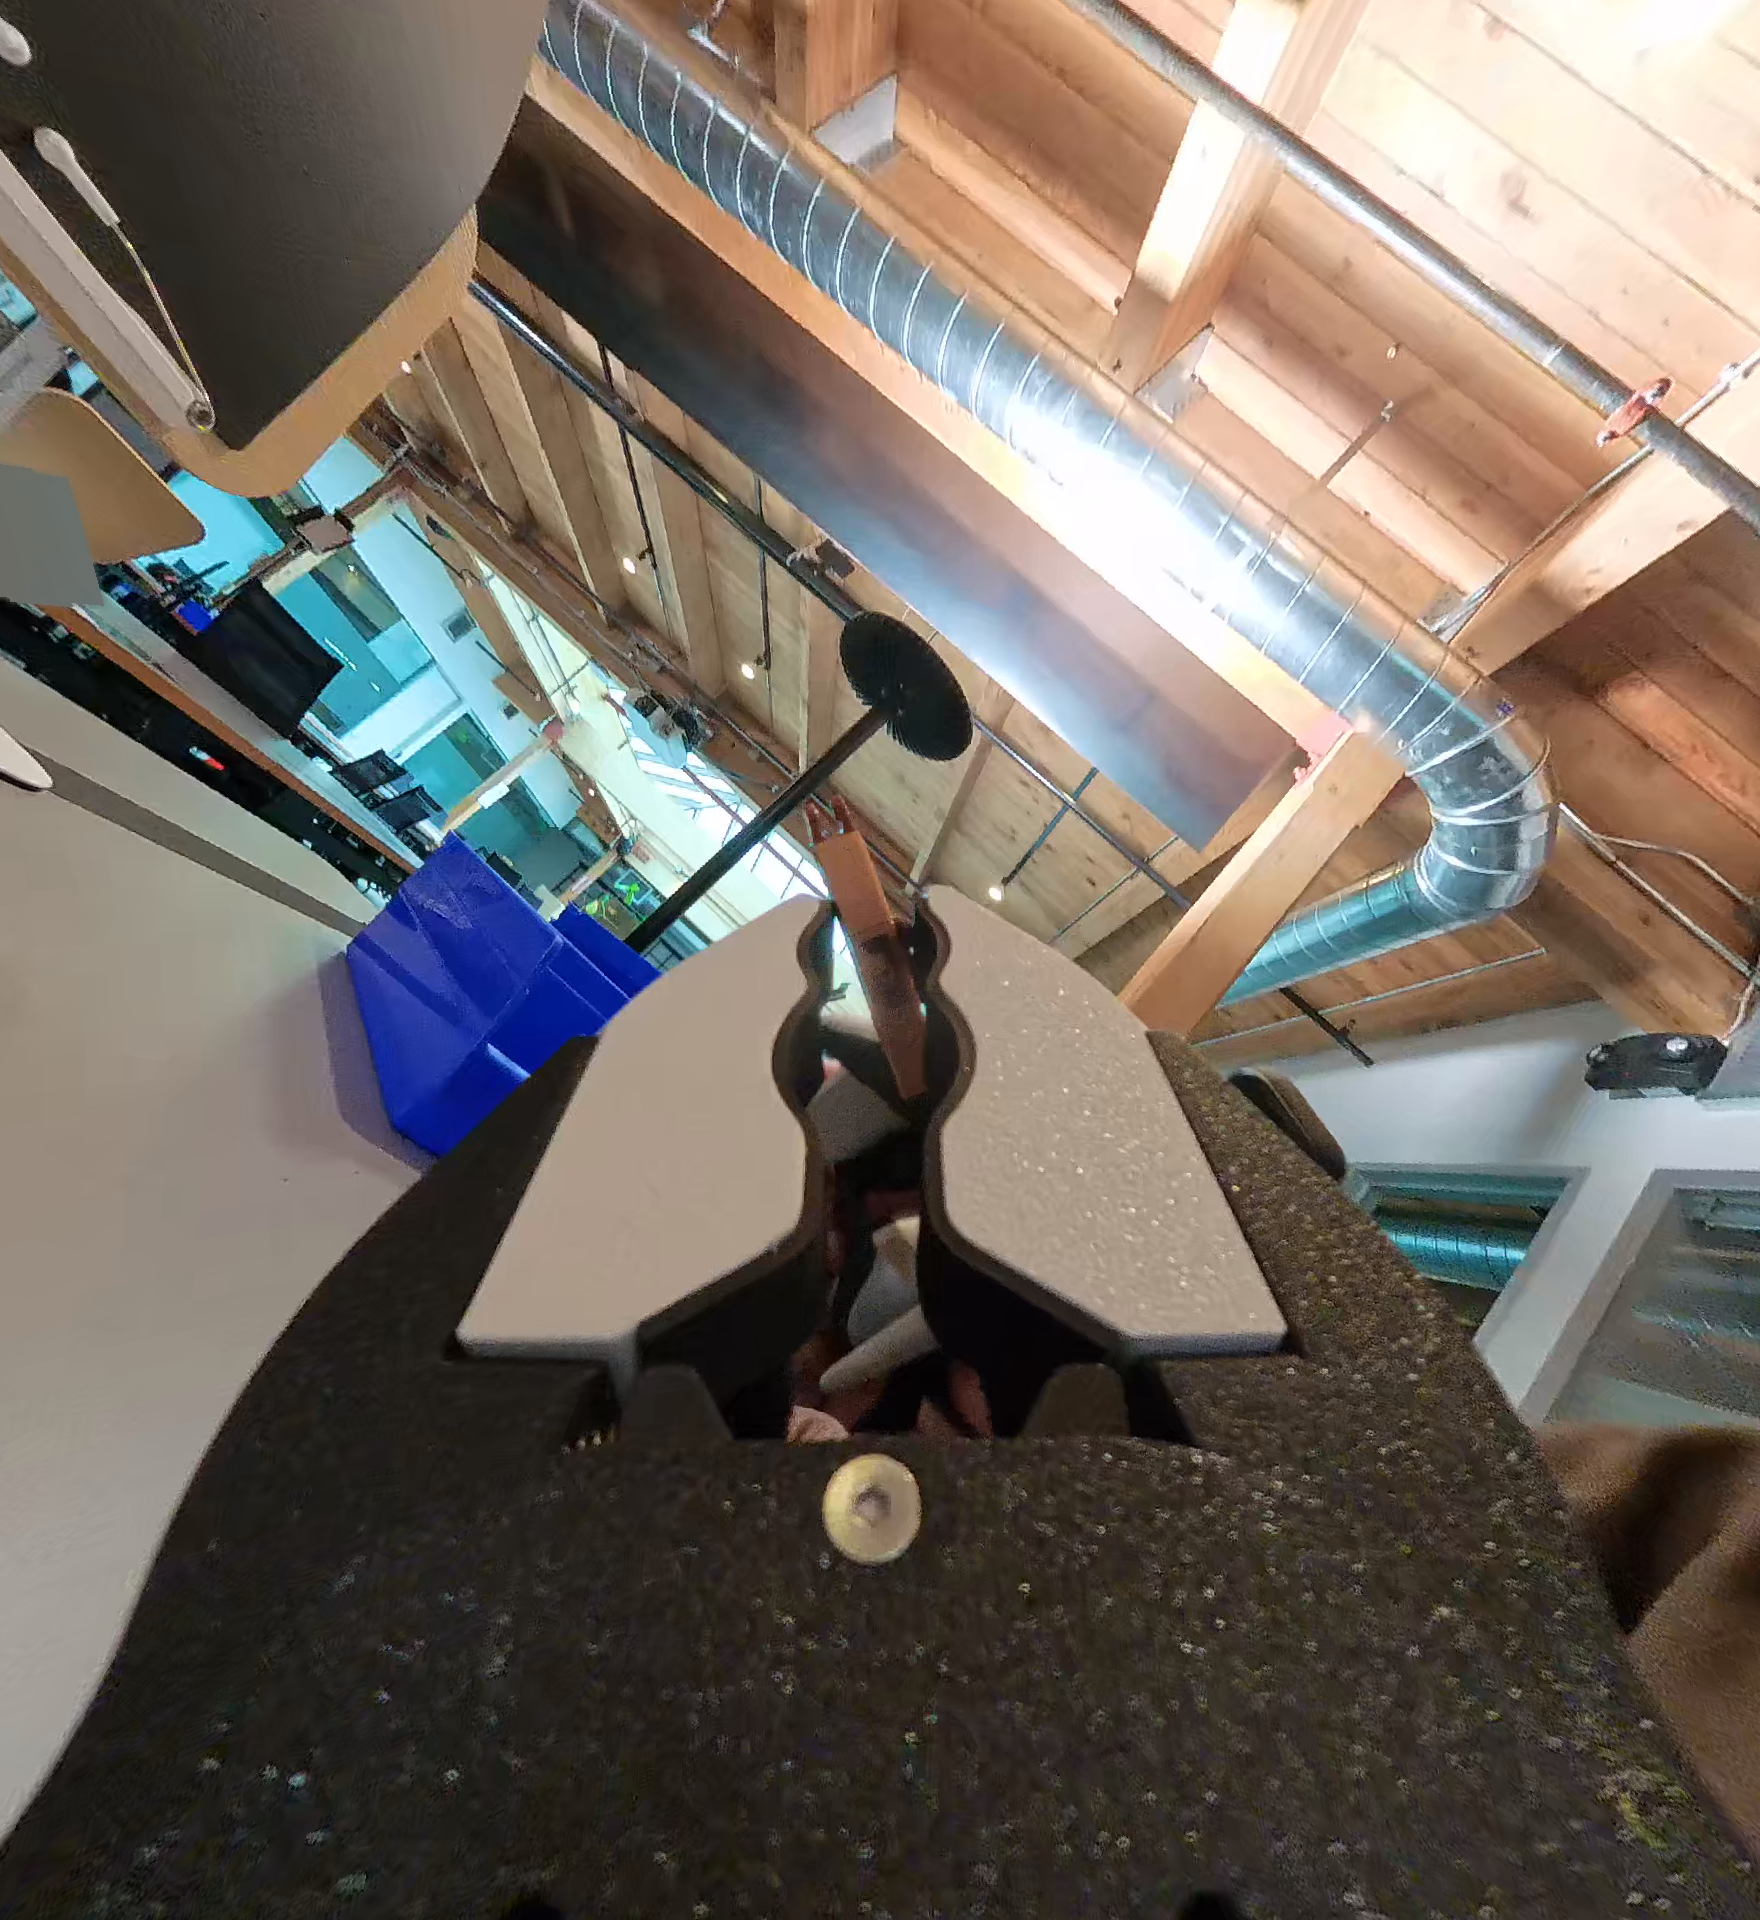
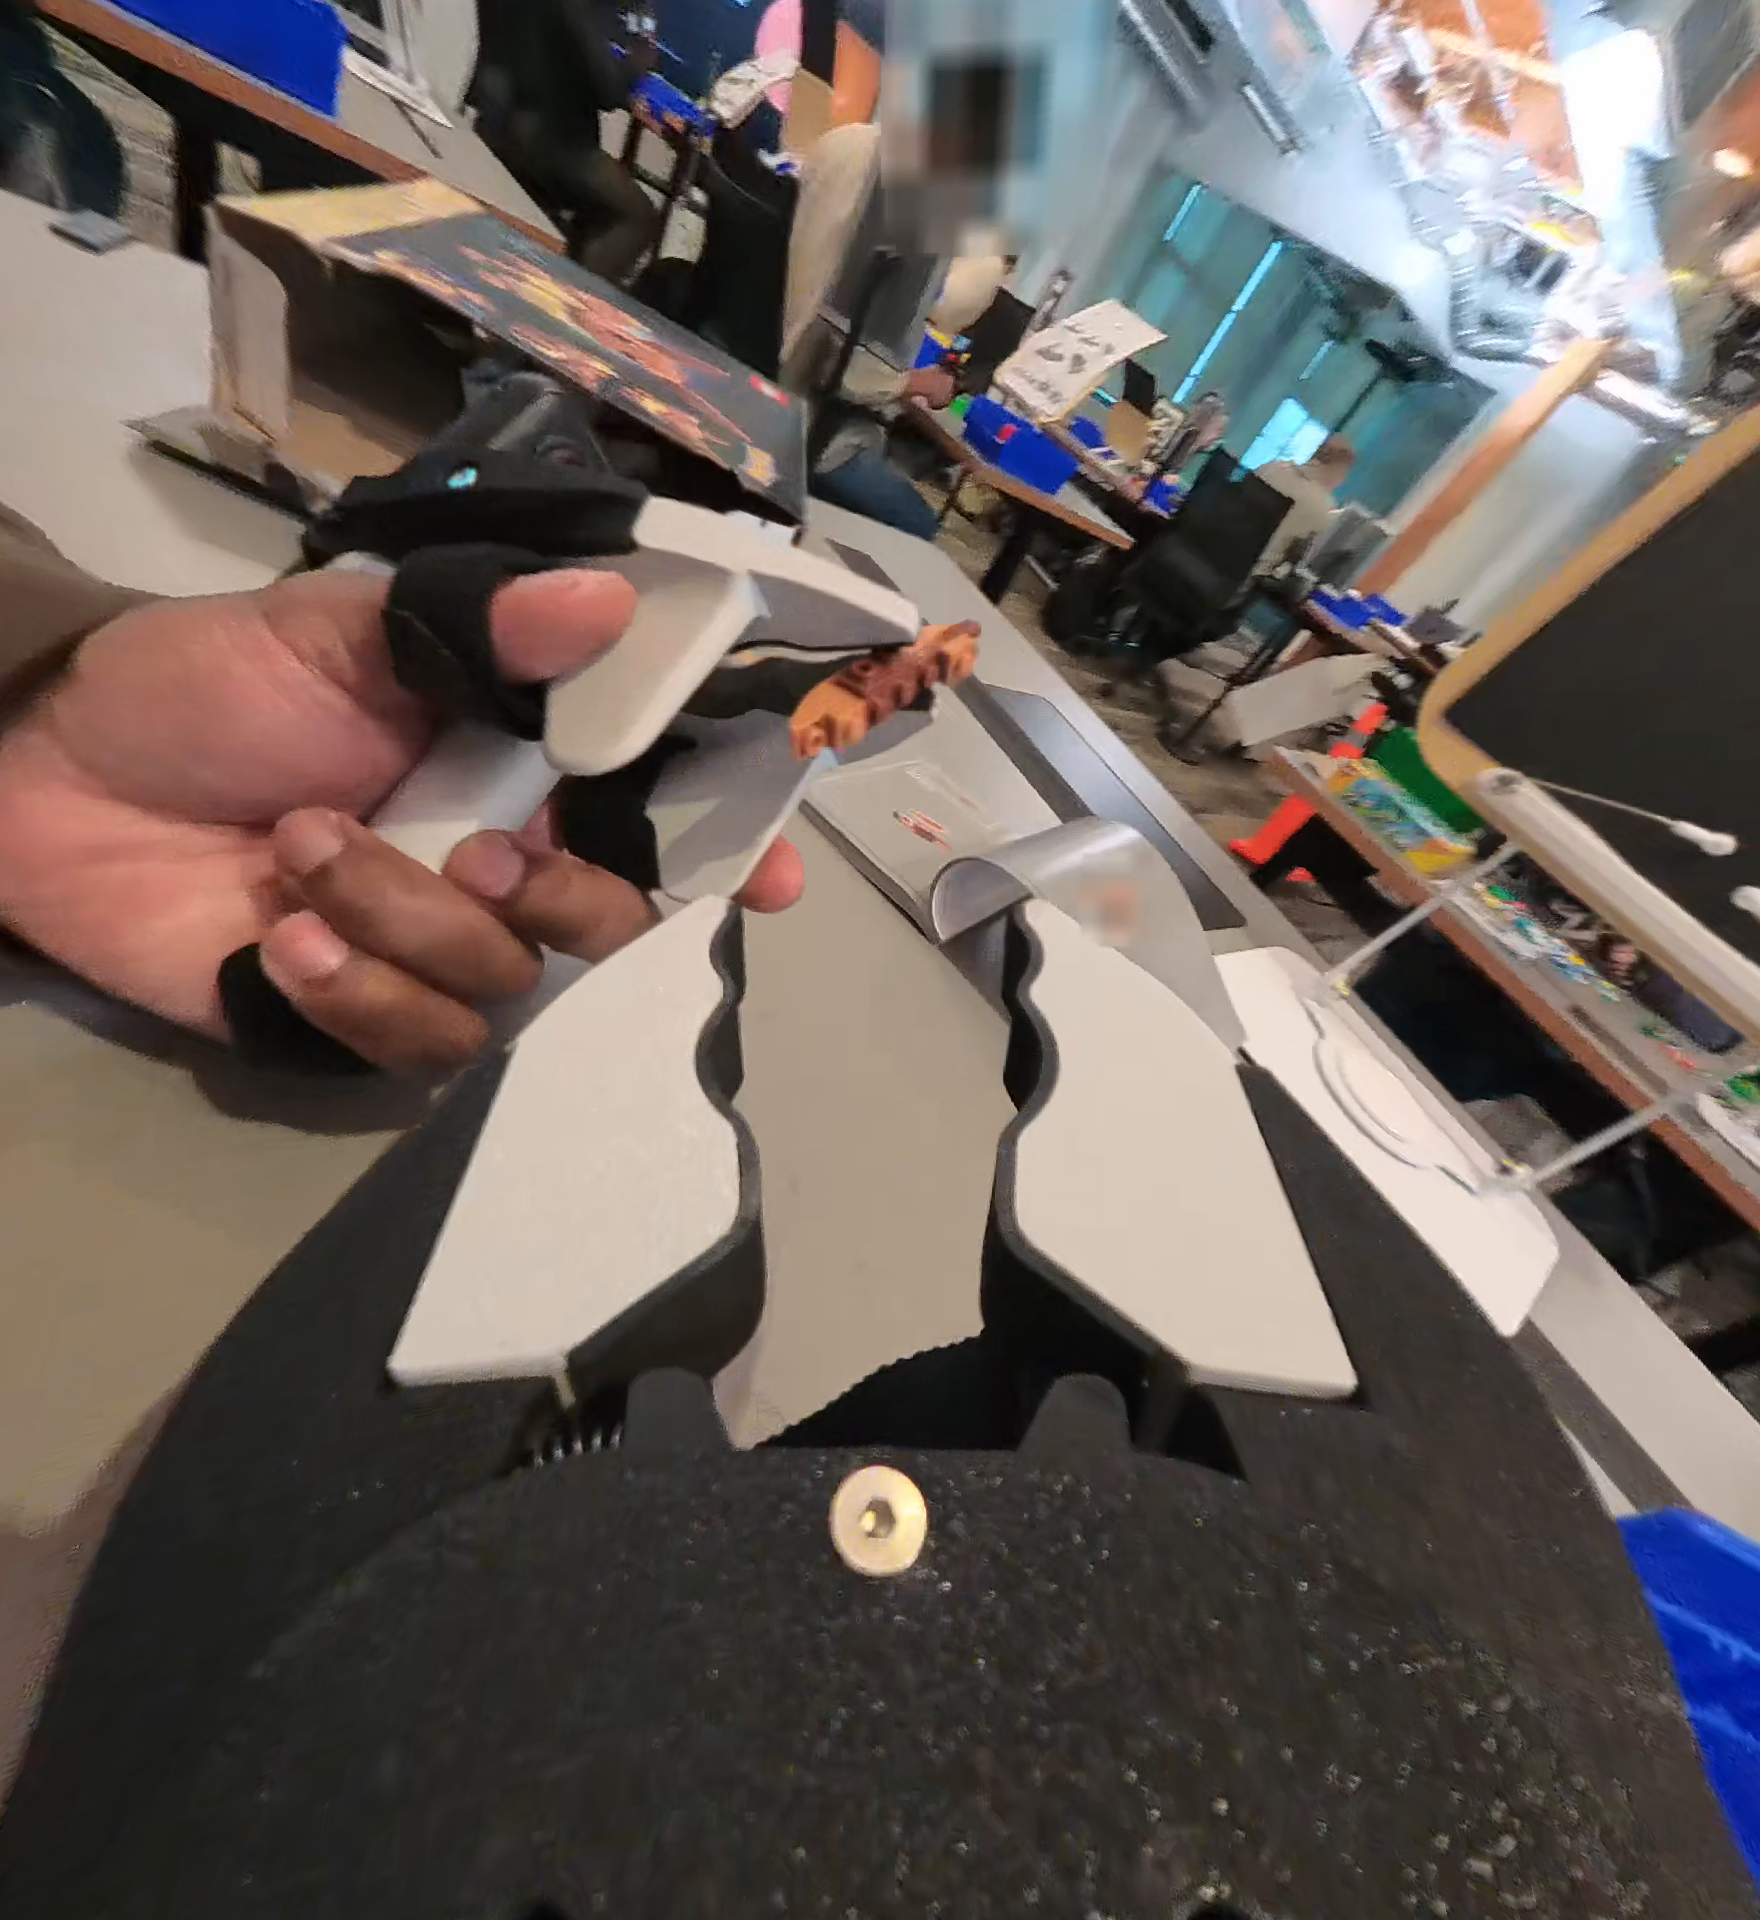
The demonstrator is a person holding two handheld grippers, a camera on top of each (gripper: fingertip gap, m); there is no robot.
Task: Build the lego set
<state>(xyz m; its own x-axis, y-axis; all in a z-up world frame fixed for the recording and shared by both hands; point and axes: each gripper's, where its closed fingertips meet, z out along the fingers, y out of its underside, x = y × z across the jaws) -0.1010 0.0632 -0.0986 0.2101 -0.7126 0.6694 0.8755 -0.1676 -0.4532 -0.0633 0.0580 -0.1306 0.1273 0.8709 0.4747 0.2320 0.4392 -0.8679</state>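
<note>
brown lego piece (image 1: 876, 951) between left fingers (image 1: 689, 1091)

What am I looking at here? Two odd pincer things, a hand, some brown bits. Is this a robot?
No robot arm: a person holds a two-finger gripper in each hand, with a camera on each looking along its fingers. The left view tilts up at the ceiling; the left gripper is shut on a brown lego piece. The right view shows the right gripper open and empty, above a grey table. Beyond lie an open instruction booklet and the set's box.
</note>
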